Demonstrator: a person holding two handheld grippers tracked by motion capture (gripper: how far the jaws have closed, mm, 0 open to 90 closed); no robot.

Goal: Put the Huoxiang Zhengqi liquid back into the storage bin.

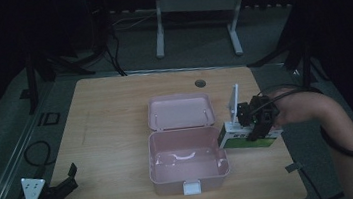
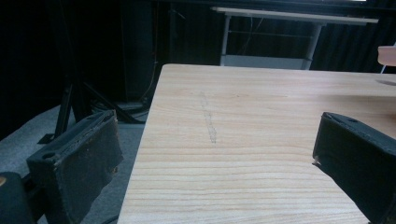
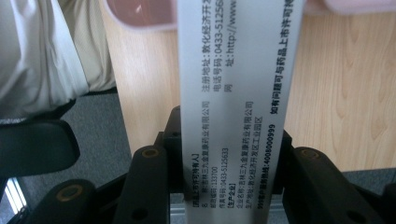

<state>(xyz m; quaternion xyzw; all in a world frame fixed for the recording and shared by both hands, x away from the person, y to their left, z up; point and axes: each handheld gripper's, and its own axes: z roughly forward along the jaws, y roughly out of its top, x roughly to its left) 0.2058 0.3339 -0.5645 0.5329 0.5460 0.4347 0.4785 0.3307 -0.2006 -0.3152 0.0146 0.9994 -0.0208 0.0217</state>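
At the near left corner of the wooden desk (image 1: 105,112), the left gripper (image 1: 56,189) idles with its jaws spread and empty, seemingly parked clear of the work. At centre, a pink plastic box (image 1: 188,164) lies open, its hinged lid (image 1: 181,111) folded flat behind it, apparently ready to be filled. Just beside its right wall, the right gripper (image 1: 257,120) has its jaws clenched on a white-and-green medicine carton (image 1: 247,139), held at the box's rim. Chinese print runs along the carton's side, with phone numbers 0433-5125633 and 4008000999, postcode 133700 and a partial "http://www" legible.
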